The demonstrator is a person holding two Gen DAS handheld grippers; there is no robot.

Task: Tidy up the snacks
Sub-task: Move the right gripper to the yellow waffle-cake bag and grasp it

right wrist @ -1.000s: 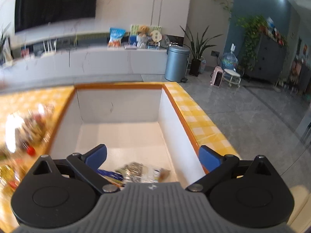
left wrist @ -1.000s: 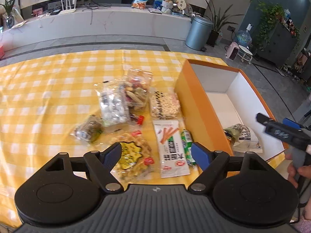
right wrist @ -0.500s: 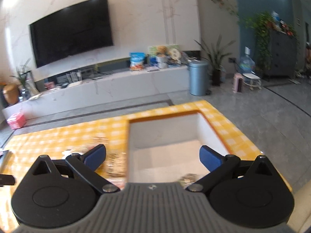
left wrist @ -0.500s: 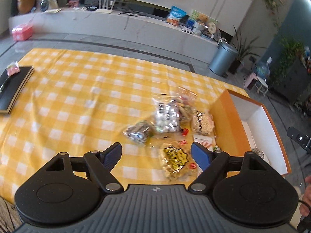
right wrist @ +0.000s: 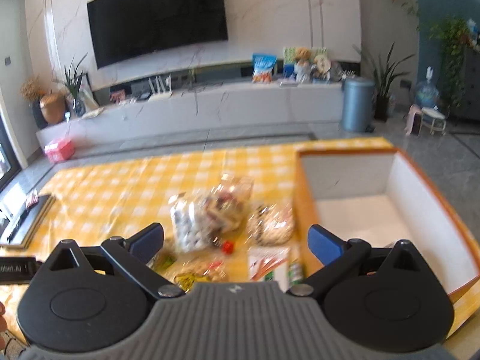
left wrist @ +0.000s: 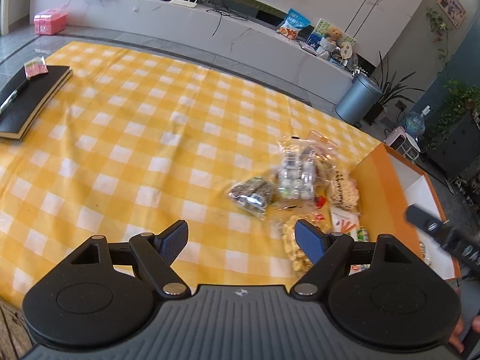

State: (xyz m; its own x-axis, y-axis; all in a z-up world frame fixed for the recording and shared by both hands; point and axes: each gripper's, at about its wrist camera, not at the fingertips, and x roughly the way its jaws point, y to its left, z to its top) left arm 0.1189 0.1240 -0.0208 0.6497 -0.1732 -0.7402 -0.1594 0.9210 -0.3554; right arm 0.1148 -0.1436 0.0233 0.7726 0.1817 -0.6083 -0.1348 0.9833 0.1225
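Several snack packets lie in a heap on the yellow checked tablecloth (left wrist: 120,138) beside an orange box with a white inside (left wrist: 378,192). A clear bag of white wrapped sweets (left wrist: 295,177) sits in the heap's middle, a dark foil packet (left wrist: 252,193) to its left. My left gripper (left wrist: 241,241) hangs open above the cloth, short of the heap. My right gripper (right wrist: 235,244) is open too, high over the sweets bag (right wrist: 187,225) and a carrot-stick packet (right wrist: 267,265). The orange box (right wrist: 411,186) stands to its right. The other gripper's tip (left wrist: 432,229) shows over the box.
A black notebook with a pen (left wrist: 27,96) lies at the table's far left, a small pink packet (left wrist: 35,65) on it. Behind the table run a long white counter (left wrist: 240,39), a grey bin (left wrist: 358,102) and plants. A hand (left wrist: 462,333) shows at the lower right.
Both grippers have pulled back and up from the box and swung left. The left view now takes in the whole table; the right view shifted from the box interior to the snack heap.
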